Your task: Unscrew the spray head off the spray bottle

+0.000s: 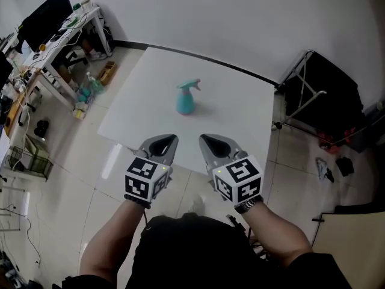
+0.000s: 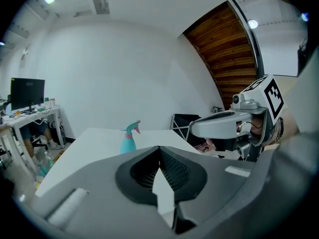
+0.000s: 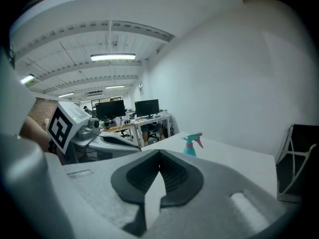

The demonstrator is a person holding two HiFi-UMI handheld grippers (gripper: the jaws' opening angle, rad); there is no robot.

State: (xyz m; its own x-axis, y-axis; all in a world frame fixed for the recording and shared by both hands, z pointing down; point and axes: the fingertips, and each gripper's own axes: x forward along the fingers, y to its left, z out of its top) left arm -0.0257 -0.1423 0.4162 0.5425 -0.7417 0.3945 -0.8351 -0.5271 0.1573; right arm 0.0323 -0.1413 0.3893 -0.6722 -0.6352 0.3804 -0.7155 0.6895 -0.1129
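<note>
A teal spray bottle (image 1: 186, 97) with a teal spray head and pink nozzle tip stands upright near the middle of the white table (image 1: 240, 101). The same spray bottle (image 2: 128, 138) shows far ahead in the left gripper view, and the spray bottle (image 3: 191, 145) is small and distant in the right gripper view. My left gripper (image 1: 168, 139) hangs over the table's near edge, shut and empty. Beside it my right gripper (image 1: 206, 139) is shut too, with nothing between its jaws. Both stay well short of the bottle.
A dark folding rack (image 1: 313, 95) stands just right of the table. Desks with monitors and clutter (image 1: 54, 35) fill the left side. Loose items (image 1: 328, 168) lie on the tiled floor at right. A white wall runs behind the table.
</note>
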